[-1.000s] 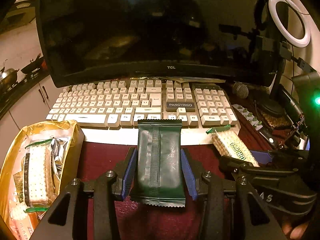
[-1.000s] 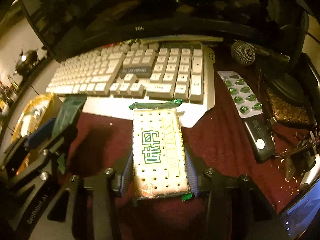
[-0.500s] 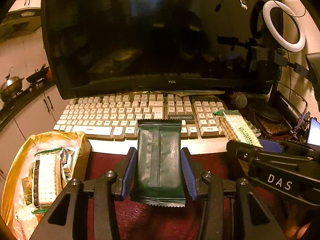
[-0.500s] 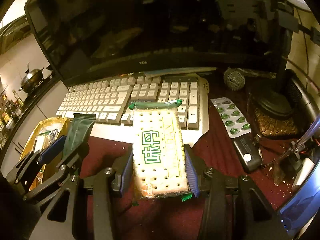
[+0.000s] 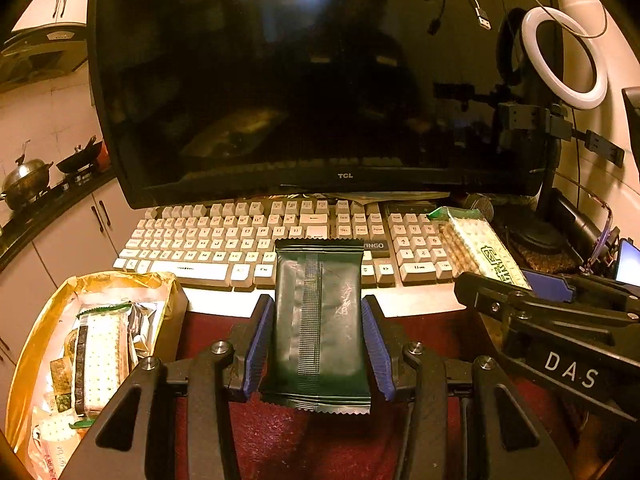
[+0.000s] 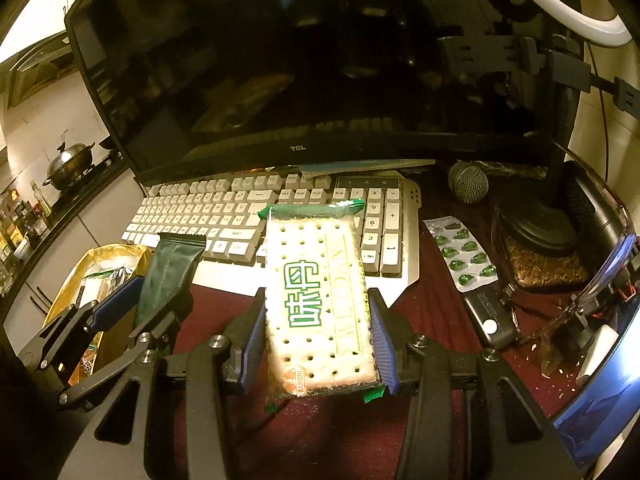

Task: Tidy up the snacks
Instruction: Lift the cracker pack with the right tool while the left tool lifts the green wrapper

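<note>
My left gripper is shut on a dark green snack packet, held lengthwise above the red cloth. My right gripper is shut on a clear cracker pack with green lettering. In the left wrist view the cracker pack and the right gripper's black frame show at the right. In the right wrist view the green packet and the left gripper's fingers show at the left. A gold box at the lower left holds several snack packs, among them another cracker pack.
A white keyboard lies ahead under a dark monitor. To the right are a microphone, a blister strip of green capsules, a black device and a ring light. Crumbs lie at the right.
Both grippers rose and tilted upward, so more of the monitor shows and the keyboard sits lower. Each keeps hold of its packet.
</note>
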`<state>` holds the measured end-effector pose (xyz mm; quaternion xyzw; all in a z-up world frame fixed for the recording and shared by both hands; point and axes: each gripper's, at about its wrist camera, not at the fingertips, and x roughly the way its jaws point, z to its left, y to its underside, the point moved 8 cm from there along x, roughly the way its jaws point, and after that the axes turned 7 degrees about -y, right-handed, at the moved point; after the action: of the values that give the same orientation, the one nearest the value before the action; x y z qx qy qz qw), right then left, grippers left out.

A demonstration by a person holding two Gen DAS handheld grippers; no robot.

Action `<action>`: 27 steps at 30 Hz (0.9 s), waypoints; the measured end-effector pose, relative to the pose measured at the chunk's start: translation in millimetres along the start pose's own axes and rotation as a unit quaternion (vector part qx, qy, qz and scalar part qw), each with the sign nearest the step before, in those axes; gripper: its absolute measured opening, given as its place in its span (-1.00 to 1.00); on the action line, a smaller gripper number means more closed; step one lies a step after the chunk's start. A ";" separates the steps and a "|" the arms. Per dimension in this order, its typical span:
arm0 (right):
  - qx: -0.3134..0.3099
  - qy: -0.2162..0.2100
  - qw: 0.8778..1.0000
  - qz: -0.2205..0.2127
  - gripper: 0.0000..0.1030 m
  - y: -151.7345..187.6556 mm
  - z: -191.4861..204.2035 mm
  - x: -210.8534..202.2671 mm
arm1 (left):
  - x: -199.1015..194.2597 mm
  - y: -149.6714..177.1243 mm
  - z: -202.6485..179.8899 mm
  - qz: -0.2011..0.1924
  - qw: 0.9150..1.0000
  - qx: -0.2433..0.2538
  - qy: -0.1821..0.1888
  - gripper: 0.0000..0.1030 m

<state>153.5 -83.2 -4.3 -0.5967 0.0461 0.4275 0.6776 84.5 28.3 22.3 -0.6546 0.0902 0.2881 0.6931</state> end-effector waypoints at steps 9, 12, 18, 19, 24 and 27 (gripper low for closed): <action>0.000 -0.003 1.000 -0.010 -0.11 -1.6 0.2 -5.3 | -3.1 -2.6 0.7 -0.005 1.000 0.003 -0.009 -0.09; 0.001 -0.003 1.000 -0.014 -0.11 -2.4 0.2 -6.9 | -5.7 -4.2 1.1 -0.008 1.000 0.004 -0.012 -0.09; 0.007 -0.003 1.000 -0.022 -0.11 -4.3 -1.8 -10.5 | -11.0 -7.0 2.4 -0.011 1.000 0.007 -0.020 -0.09; 0.008 -0.004 1.000 -0.022 -0.11 -4.4 -1.9 -11.3 | -12.4 -7.4 2.8 -0.012 1.000 0.007 -0.020 -0.09; 0.009 -0.005 1.000 -0.025 -0.11 -4.9 -2.1 -12.8 | -17.7 -8.7 3.4 -0.014 1.000 0.009 -0.024 -0.09; 0.009 -0.005 1.000 -0.025 -0.11 -4.6 -2.5 -12.9 | -18.7 -8.6 3.5 -0.012 1.000 0.010 -0.026 -0.09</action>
<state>149.4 -91.7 5.9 -0.5891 0.0317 0.4134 0.6935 72.7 26.6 39.5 -0.6411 0.0672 0.2957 0.7050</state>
